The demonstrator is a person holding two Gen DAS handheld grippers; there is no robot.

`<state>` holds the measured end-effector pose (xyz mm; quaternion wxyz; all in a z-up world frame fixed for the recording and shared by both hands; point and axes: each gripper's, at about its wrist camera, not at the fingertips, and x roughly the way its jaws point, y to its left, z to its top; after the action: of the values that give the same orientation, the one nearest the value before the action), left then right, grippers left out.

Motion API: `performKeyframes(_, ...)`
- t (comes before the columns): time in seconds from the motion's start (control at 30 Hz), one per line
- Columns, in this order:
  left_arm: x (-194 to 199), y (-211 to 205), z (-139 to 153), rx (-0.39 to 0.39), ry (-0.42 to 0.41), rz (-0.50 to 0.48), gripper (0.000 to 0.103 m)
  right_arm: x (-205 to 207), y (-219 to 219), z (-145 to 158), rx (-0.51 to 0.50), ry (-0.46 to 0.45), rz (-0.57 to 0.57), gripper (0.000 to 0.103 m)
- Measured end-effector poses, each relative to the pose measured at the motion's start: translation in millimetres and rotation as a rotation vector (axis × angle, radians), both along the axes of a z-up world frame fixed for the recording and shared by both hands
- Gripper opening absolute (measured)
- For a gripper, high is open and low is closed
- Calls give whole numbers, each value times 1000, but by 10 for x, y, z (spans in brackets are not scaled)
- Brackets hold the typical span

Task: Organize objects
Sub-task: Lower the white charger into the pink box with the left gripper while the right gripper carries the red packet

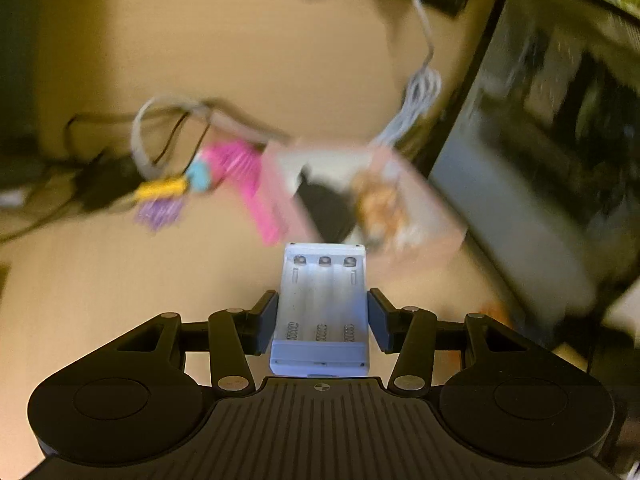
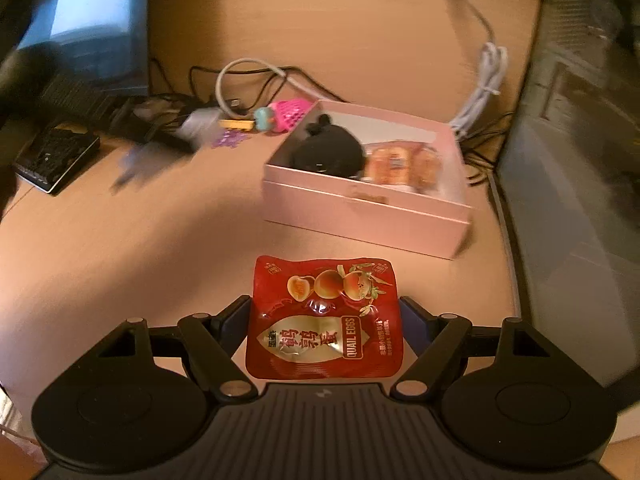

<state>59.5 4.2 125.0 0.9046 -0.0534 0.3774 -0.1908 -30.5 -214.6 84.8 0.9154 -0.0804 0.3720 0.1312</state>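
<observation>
My left gripper (image 1: 322, 312) is shut on a white battery charger (image 1: 322, 304) with three empty slots, held above the wooden desk. My right gripper (image 2: 325, 322) is shut on a red quail-egg snack packet (image 2: 325, 318), also lifted off the desk. Ahead of both stands an open pink box (image 2: 360, 204), which appears blurred in the left wrist view (image 1: 424, 216). Inside the box lie a black rounded object (image 2: 328, 152) and an orange snack packet (image 2: 400, 164). In the right wrist view the left gripper shows as a dark blur (image 2: 160, 144) at the left.
A pink and blue toy (image 2: 280, 116), a yellow piece (image 2: 236, 124) and a purple piece (image 2: 228, 140) lie behind the box among cables. A white coiled cable (image 2: 480, 92) hangs at the right. A monitor (image 2: 92, 28), a keyboard (image 2: 76, 96) and a black device (image 2: 56, 156) sit at the left.
</observation>
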Motion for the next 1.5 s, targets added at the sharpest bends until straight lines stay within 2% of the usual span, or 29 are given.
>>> performKeyframes(0.1,370,-270,132,-28,-37,-7,53,-68,-74,11,-6,-18,-25,78)
performKeyframes(0.23,805,-647,140,2,-72,-14,53,-105,-115,6,2,-33,-48,78)
performKeyframes(0.4,1216,-957,-150,-47,-41,60,53,-141,-185,-17,22,-15,-74,78)
performKeyframes(0.43,1290,-1023,-241,-44,-31,48,53,-130,-198,-29,21,-7,-81,78)
performKeyframes(0.5,1434,-1143,-405,15,20,21,51,-93,-223,-55,8,3,-87,78)
performKeyframes(0.53,1443,-1159,-428,29,11,30,51,-83,-227,-50,-1,-2,-85,78)
performKeyframes(0.63,1362,-1101,-342,-16,-68,41,51,-33,-254,-38,-3,-4,-89,78)
performKeyframes(0.77,1221,-897,-185,-65,-80,44,51,57,-250,-36,-5,9,-90,78)
performKeyframes(0.93,754,-389,-29,-99,-138,96,51,265,-241,120,16,-3,-86,78)
performKeyframes(1.03,484,-16,-66,-111,-104,138,51,545,-192,346,39,-33,-98,78)
performKeyframes(1.13,260,288,-154,-108,-48,159,51,916,-49,574,13,-85,-101,78)
performKeyframes(1.23,51,511,-294,-88,-1,168,51,1381,106,708,34,-80,-126,78)
performKeyframes(1.33,-57,665,-429,-71,57,167,51,1861,249,693,32,-71,-154,78)
performKeyframes(1.37,-72,706,-465,-67,71,168,51,2021,265,662,35,-55,-151,82)
performKeyframes(1.4,-83,749,-485,-65,79,169,51,2157,278,623,23,-34,-159,91)
performKeyframes(1.5,-15,843,-534,-65,91,182,51,2333,341,491,-29,0,-182,96)
